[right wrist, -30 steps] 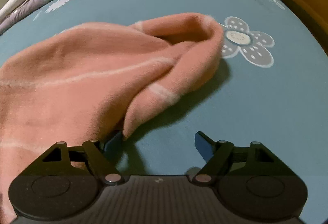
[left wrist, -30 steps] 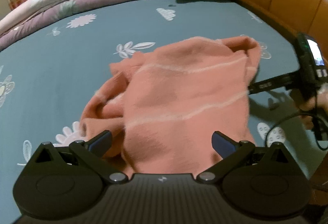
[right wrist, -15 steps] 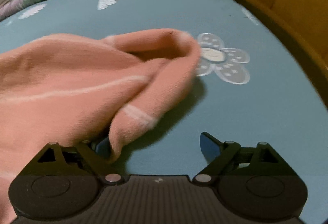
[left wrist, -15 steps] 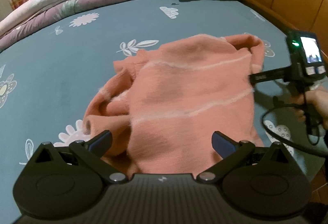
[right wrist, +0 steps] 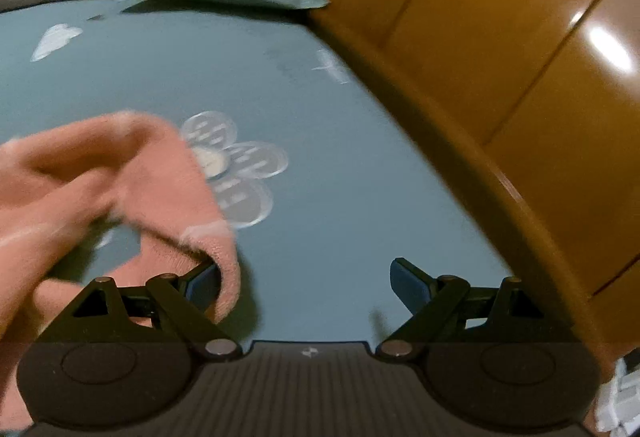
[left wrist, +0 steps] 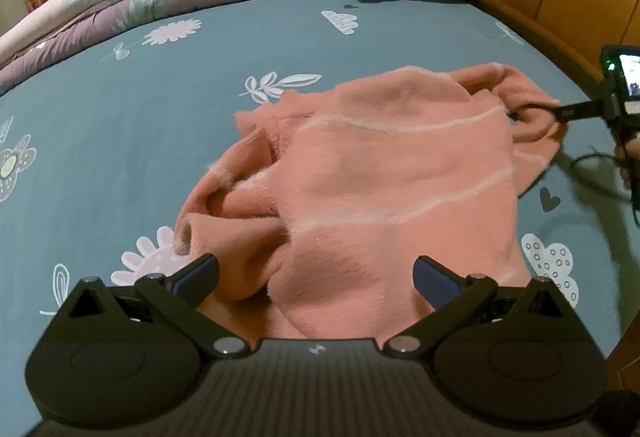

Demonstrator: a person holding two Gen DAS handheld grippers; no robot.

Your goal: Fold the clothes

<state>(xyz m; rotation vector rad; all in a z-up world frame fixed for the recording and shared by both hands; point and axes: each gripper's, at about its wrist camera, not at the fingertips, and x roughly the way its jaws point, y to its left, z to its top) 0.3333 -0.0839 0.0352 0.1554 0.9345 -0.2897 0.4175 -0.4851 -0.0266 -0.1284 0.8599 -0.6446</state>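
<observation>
Lying rumpled on the teal flower-printed bedsheet (left wrist: 120, 141), the fuzzy salmon-pink knit sweater with pale stripes (left wrist: 392, 173) spreads beyond the wide-open, empty left gripper (left wrist: 316, 275). The right gripper (right wrist: 306, 279), just widened, grips nothing; a sleeve drapes its left finger.

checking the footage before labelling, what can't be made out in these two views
- Pink sweater, left wrist view: near hem hidden behind the left tongs.
- Sweater, right wrist view: mostly cut off by the left edge, blurred.
- Right tongs: cuff drapes over one finger; contact unclear.
</observation>
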